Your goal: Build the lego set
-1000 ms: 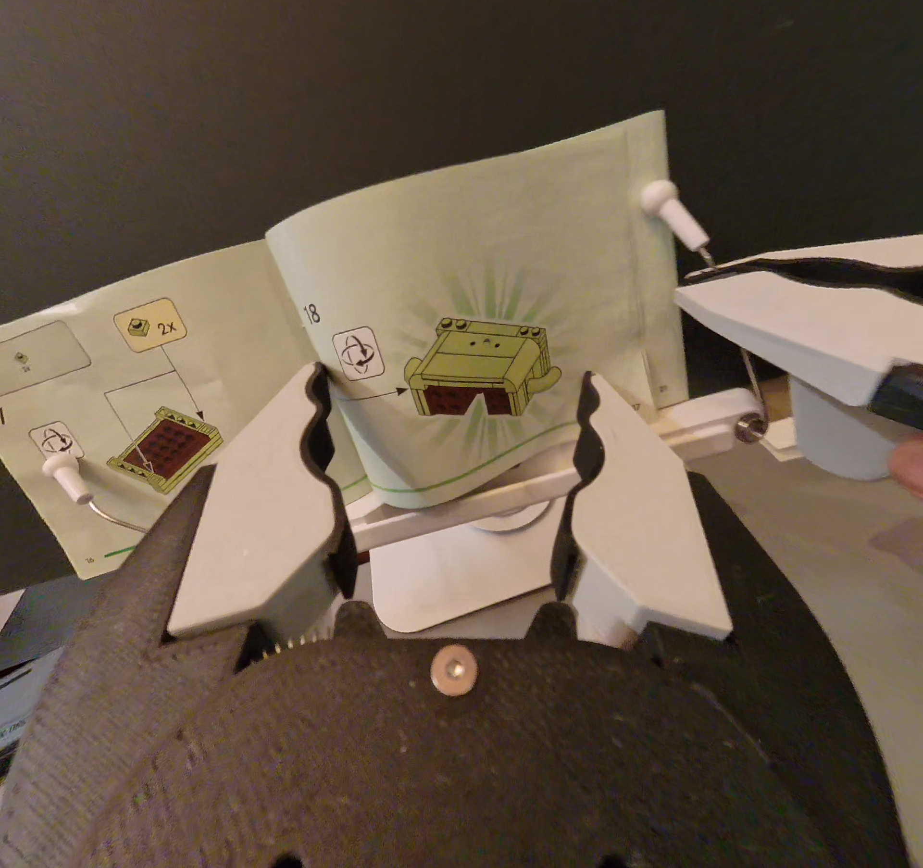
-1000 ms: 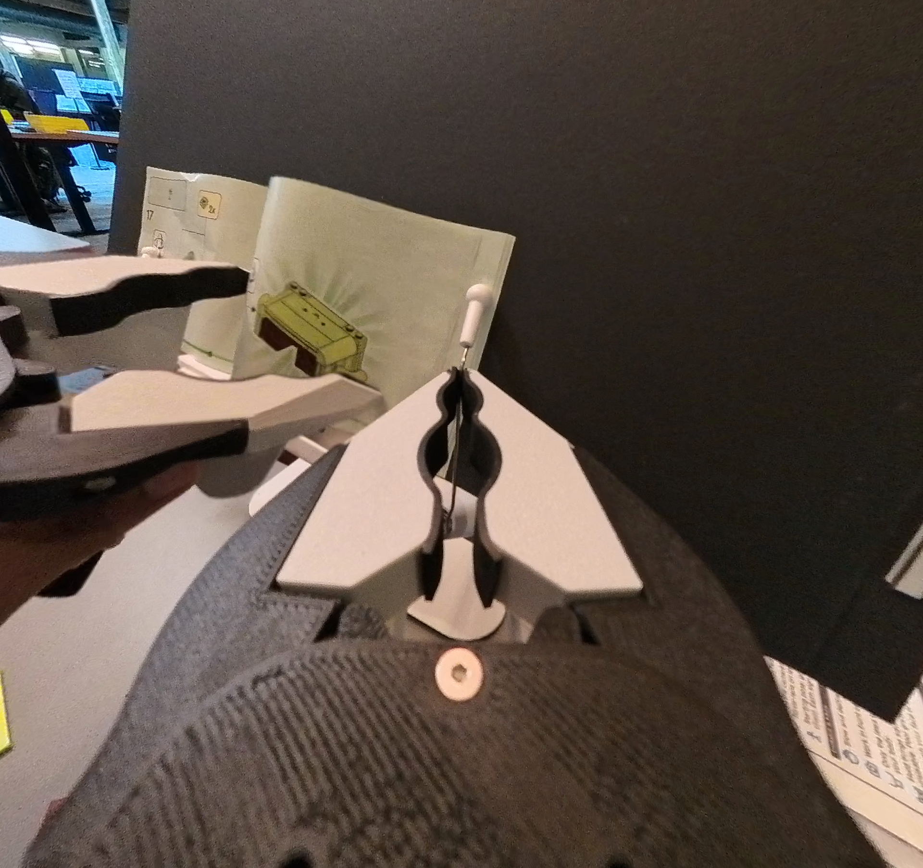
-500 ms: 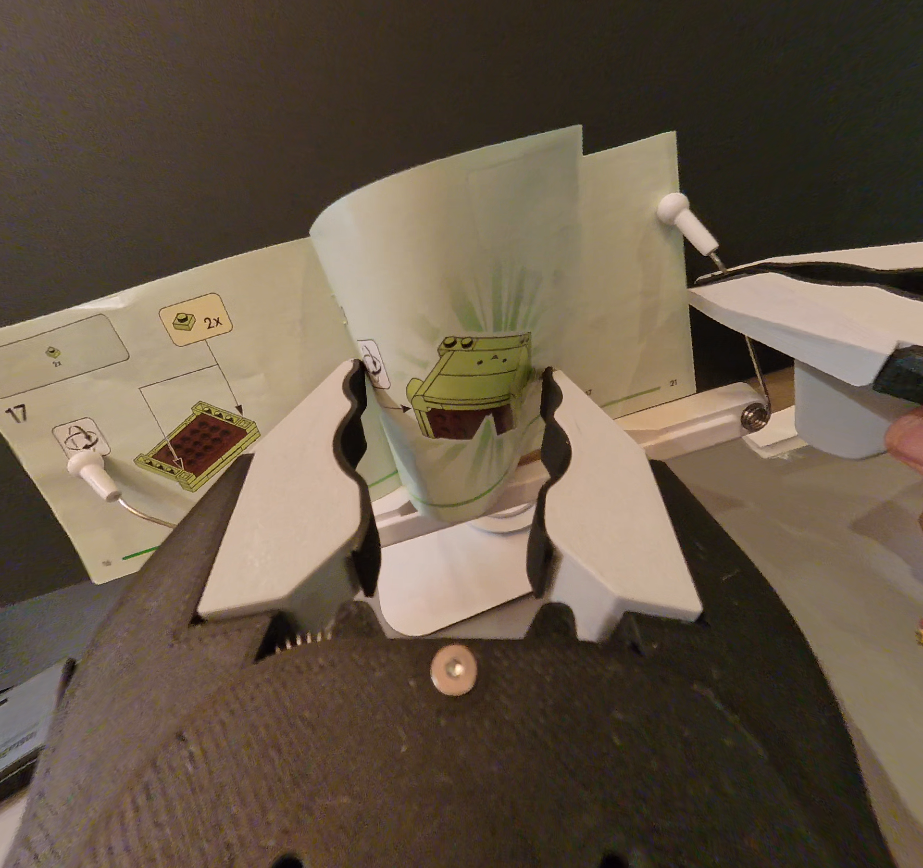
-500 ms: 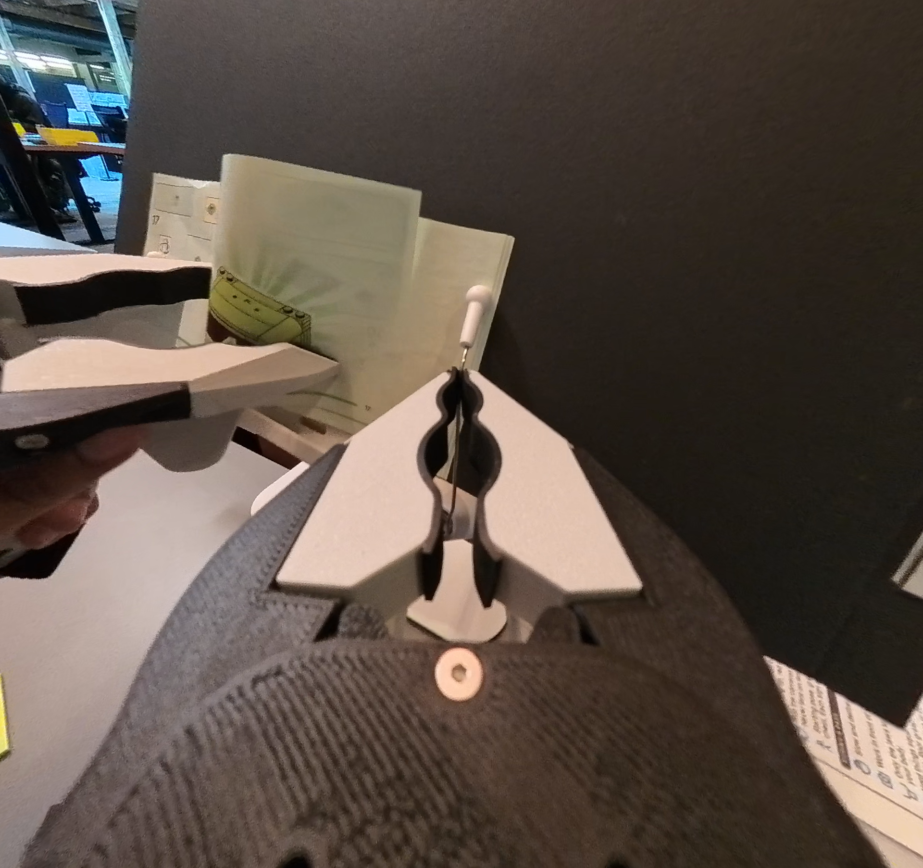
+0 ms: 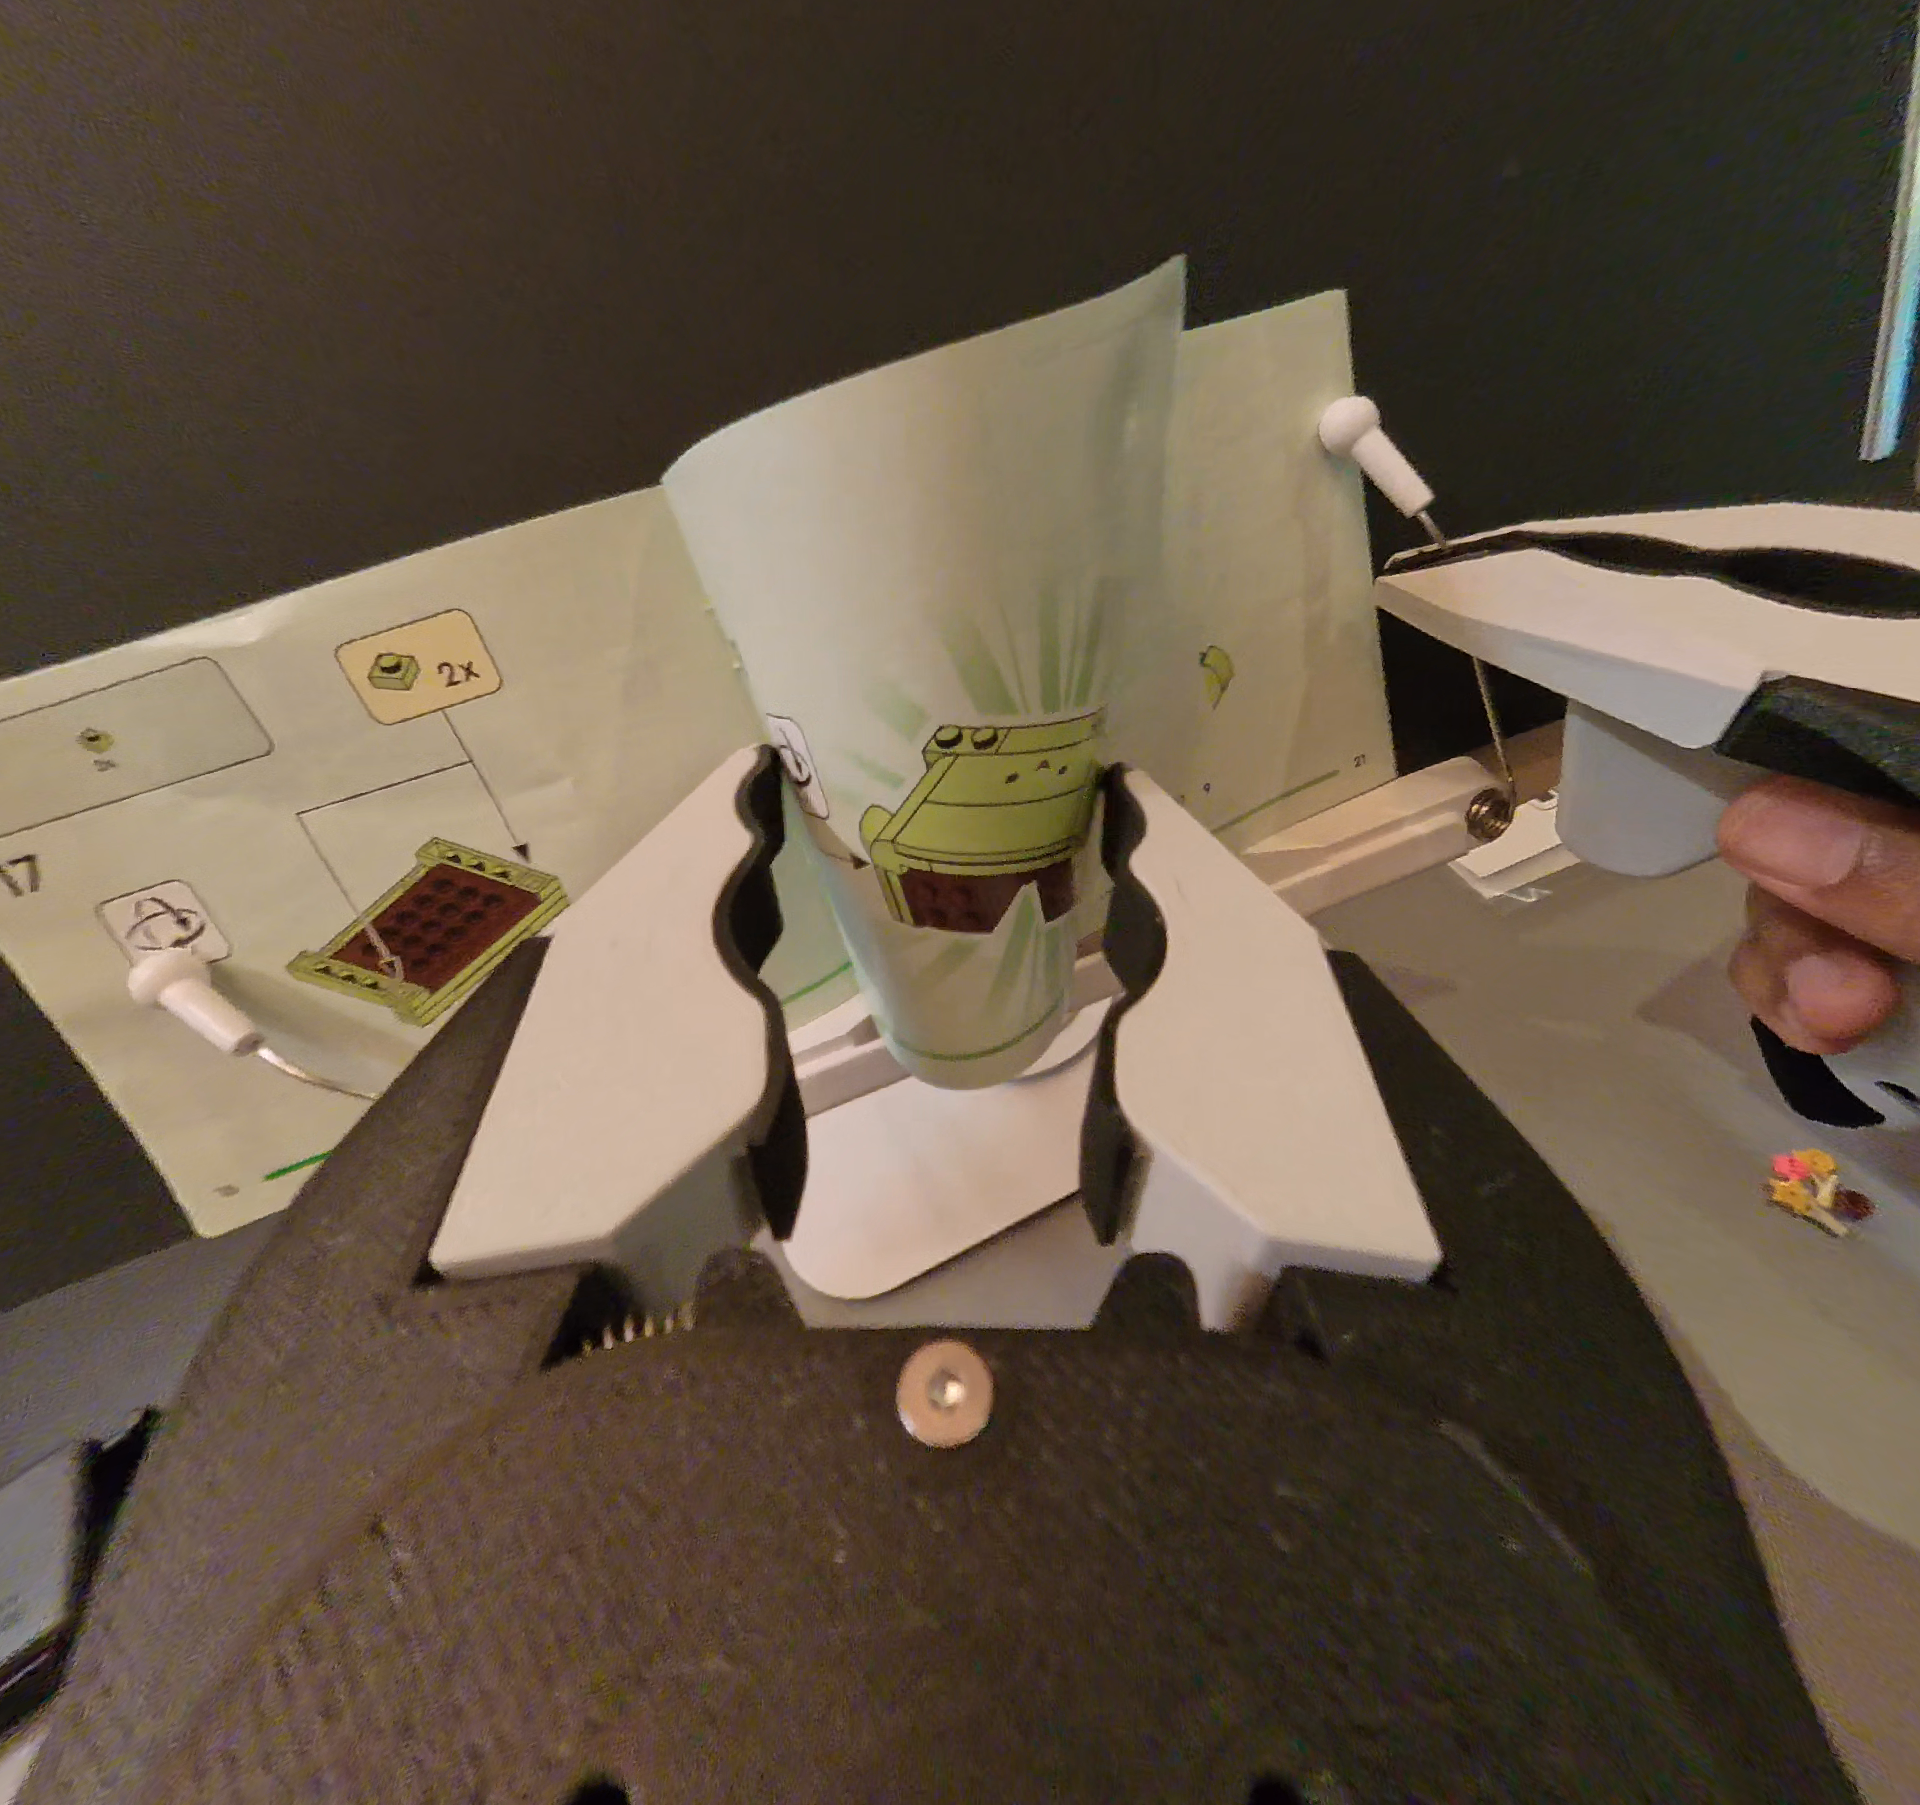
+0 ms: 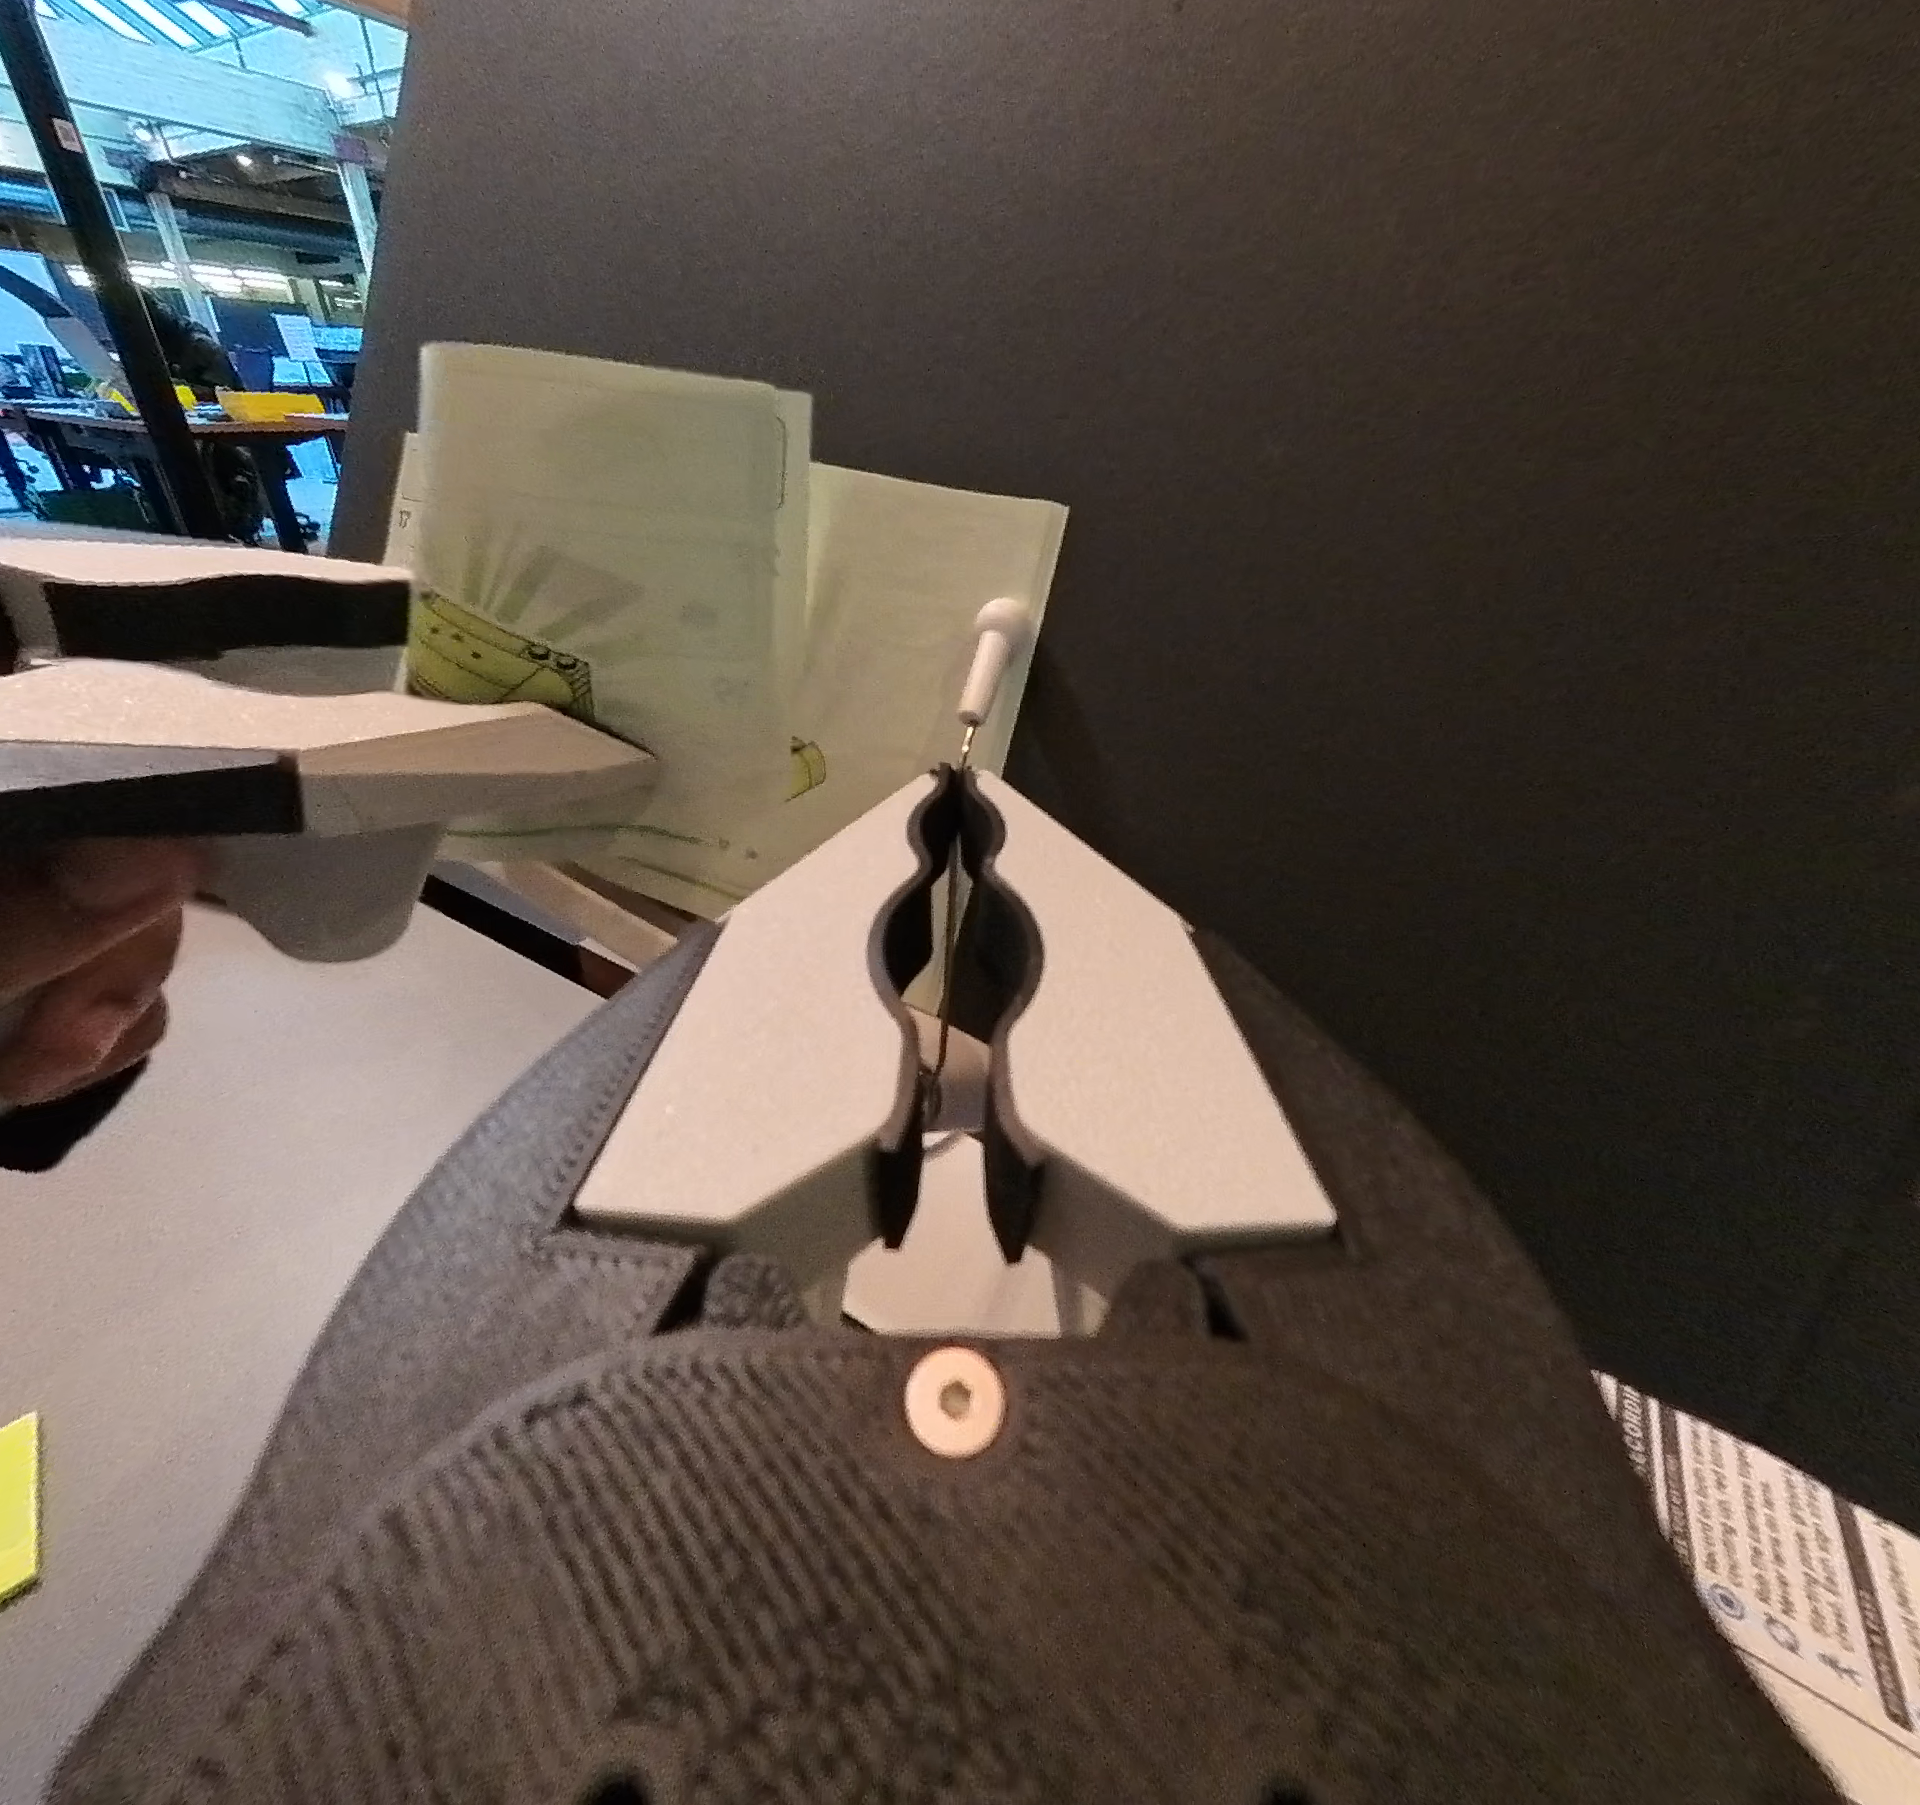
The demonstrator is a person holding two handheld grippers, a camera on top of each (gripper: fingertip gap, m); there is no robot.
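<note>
The light green instruction booklet stands open on a white book stand against a black backboard. My left gripper has its jaws half closed, and they press a curled booklet page from both sides. My right gripper is shut on the thin wire of the stand's right page holder, a white-tipped pin. It also shows in the left wrist view, with the pin above its tip. The left gripper shows in the right wrist view with the page.
A second white-tipped page holder pins the booklet's left page. A few small coloured Lego pieces lie on the grey table at the right. A printed sheet and a yellow item lie near the table's edges. My left gripper is the nearer one to the yellow item: about 25 cm, against 30 cm.
My left gripper has narrowed around the right-hand page, which has curled up and lifted off the page behind it. My right gripper stays shut on the holder wire.
</note>
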